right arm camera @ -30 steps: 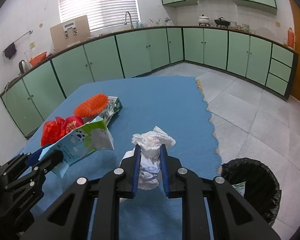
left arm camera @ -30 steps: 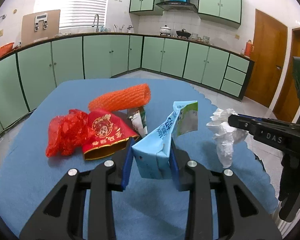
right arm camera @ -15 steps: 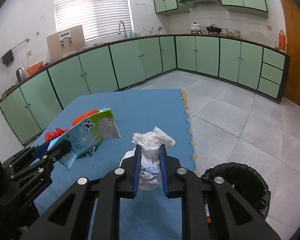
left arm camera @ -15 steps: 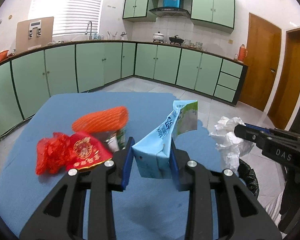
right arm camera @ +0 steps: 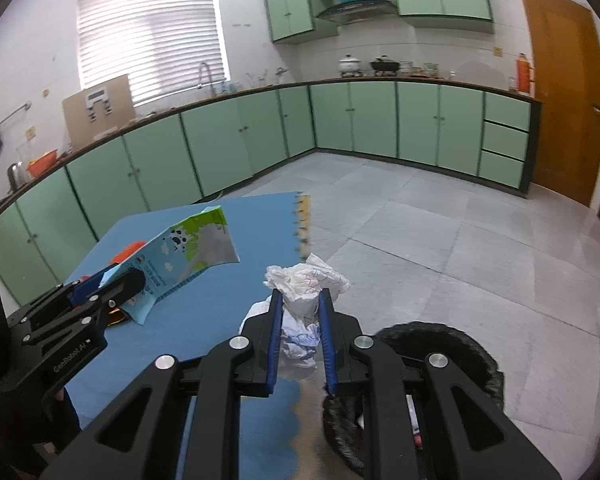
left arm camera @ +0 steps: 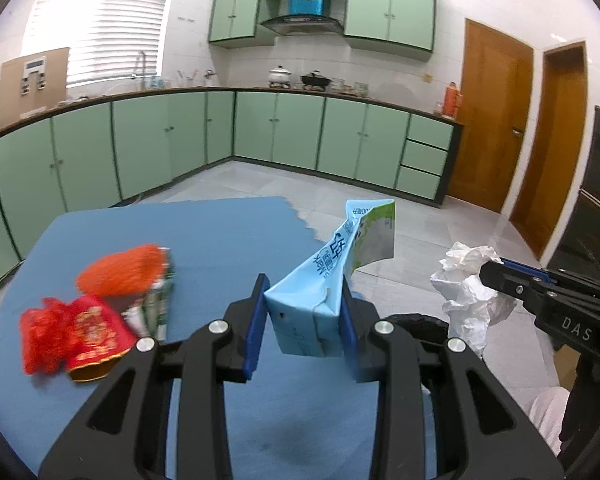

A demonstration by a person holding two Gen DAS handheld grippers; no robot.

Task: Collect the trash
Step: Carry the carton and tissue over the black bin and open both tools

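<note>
We hold the left gripper (left arm camera: pixel 303 314) clamped on a crumpled light-blue milk carton (left arm camera: pixel 324 284); the right gripper (right arm camera: pixel 300 318) pinches a wad of white tissue paper (right arm camera: pixel 304 284). Below: black-lined trash bin (right arm camera: pixel 460 344). Beyond, red wrappers (left arm camera: pixel 76 330) lie on the blue table (left arm camera: pixel 220 232).

Both black plastic tongs, left (left arm camera: pixel 303 322) and right (right arm camera: pixel 300 334), have blue pads, silver screws, and white lettering.

mint-green base cabinets (right arm camera: pixel 380 120) run along two walls under a dark countertop, wall cabinets (left arm camera: pixel 388 8) above. pale floor tiles (right arm camera: pixel 440 248), white tiled walls, a bright window blind (right arm camera: pixel 152 40), wooden doors (left arm camera: pixel 496 120), perhaps a range hood (left arm camera: pixel 300 22).
</note>
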